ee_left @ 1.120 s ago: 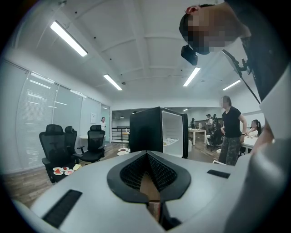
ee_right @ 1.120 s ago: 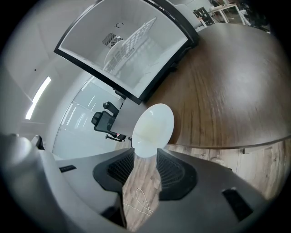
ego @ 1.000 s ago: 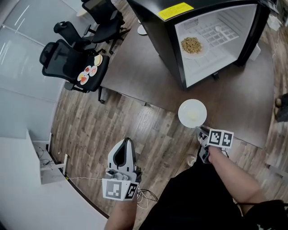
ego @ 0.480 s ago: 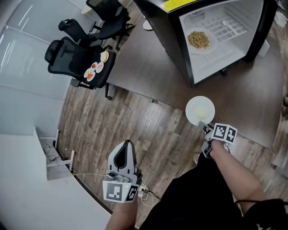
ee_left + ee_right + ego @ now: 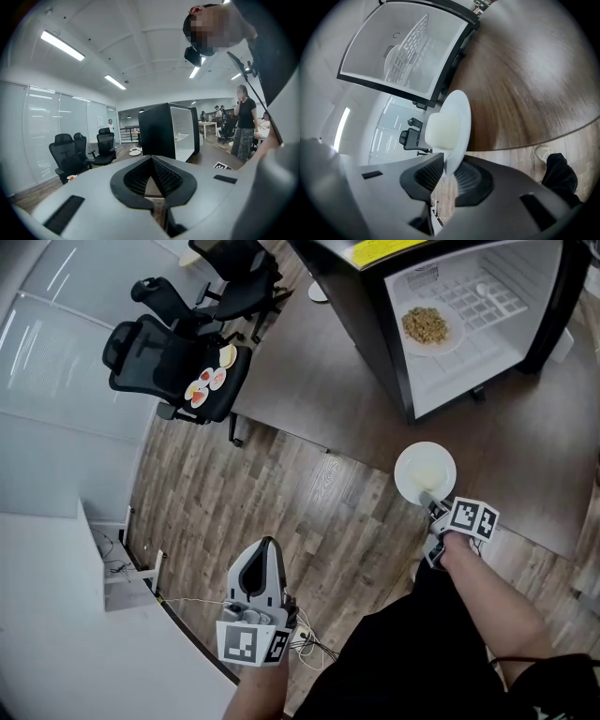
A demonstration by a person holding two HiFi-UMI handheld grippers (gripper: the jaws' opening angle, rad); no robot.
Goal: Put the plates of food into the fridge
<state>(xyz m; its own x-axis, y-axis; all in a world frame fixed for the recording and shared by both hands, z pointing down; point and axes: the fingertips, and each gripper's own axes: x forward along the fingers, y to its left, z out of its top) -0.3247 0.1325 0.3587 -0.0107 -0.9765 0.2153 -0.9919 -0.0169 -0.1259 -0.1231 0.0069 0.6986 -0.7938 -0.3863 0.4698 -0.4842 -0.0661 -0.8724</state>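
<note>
Beside the open fridge (image 5: 375, 329), my right gripper (image 5: 430, 503) has just closed on the plate (image 5: 424, 472) rim, and next I must carry it level inside.

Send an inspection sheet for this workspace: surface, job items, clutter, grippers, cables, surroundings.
Surface: dark table, mostly bare; wood floor below.
Job's things: fridge open, one plate of food inside; white plate with a pale lump at the table's near edge; more plates of food on an office chair.
Clutter: small dish on the table beside the fridge.
Grippers: right gripper shut on the white plate's rim, fingers have just been closing; left gripper shut, nothing between.
Cables: loose wires on the floor near the left gripper.
Surroundings: glass wall; people standing in the background.
</note>
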